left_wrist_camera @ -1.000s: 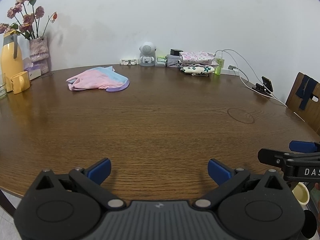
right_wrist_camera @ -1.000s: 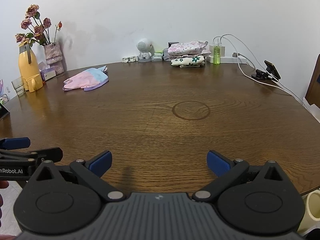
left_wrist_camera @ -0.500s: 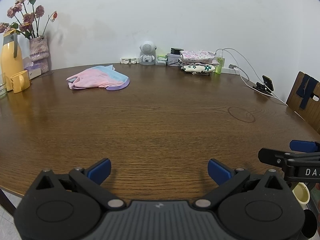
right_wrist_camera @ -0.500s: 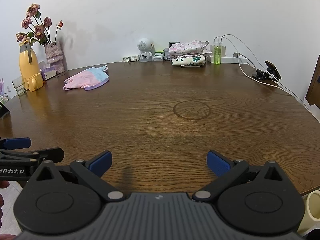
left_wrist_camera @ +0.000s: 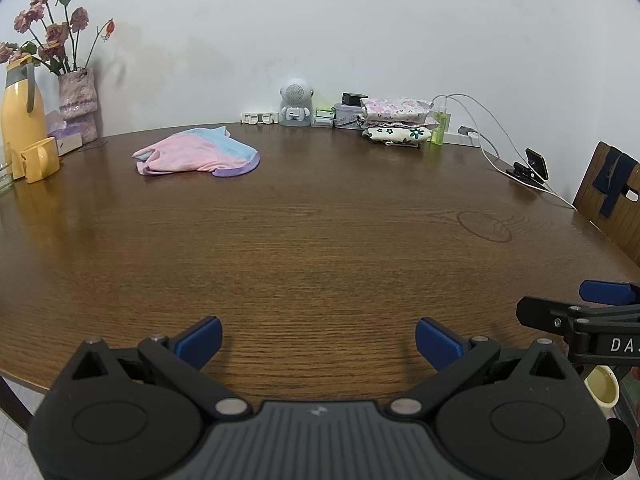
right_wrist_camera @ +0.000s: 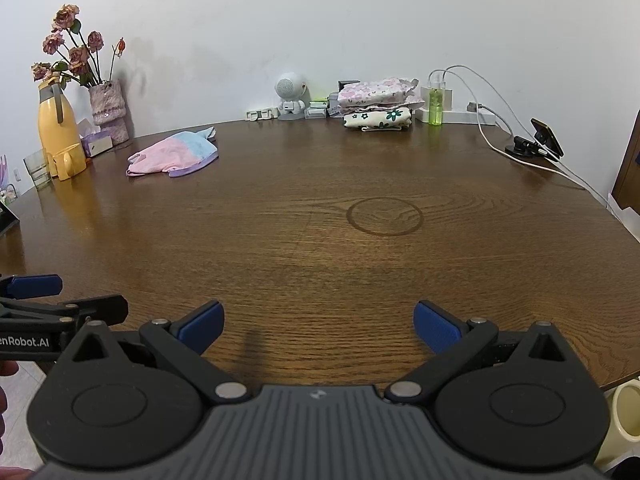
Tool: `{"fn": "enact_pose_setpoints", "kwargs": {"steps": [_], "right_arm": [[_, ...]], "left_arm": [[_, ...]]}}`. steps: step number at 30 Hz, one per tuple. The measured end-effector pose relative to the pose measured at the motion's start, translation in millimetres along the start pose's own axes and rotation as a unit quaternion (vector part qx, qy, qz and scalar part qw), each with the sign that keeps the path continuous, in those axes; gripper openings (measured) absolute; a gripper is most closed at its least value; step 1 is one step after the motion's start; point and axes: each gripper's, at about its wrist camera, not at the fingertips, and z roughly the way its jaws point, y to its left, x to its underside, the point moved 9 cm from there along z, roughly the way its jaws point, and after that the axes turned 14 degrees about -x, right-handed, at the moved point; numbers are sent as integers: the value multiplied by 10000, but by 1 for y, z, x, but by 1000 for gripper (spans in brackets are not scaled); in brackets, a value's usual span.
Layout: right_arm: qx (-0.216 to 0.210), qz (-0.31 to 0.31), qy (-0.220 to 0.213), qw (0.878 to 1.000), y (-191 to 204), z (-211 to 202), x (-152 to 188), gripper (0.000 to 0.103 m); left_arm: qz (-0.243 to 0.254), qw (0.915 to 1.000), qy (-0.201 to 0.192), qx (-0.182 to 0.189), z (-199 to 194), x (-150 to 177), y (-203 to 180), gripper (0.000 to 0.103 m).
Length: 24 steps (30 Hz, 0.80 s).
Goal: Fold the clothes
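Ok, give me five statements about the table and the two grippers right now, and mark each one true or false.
1. The left gripper is open with nothing between its fingers. True.
2. The right gripper is shut on the pink and blue garment. False: it is open and empty, and the garment lies far across the wooden table.
3. The pink and blue garment lies loosely crumpled near the flower vase. True.
4. The stack of folded floral clothes sits at the table's near edge. False: it sits at the far edge by the wall.
5. A green bottle stands beside that stack. True.
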Motion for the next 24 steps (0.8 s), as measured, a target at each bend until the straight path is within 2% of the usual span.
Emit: {"fn": "enact_pose_setpoints", "kwargs": {"steps": [24], "right_arm": [[-29,-59,34,10000,2,3,0,103]], "left_arm": [[-23,10000,-1,14,0,-4,2,103]]}}
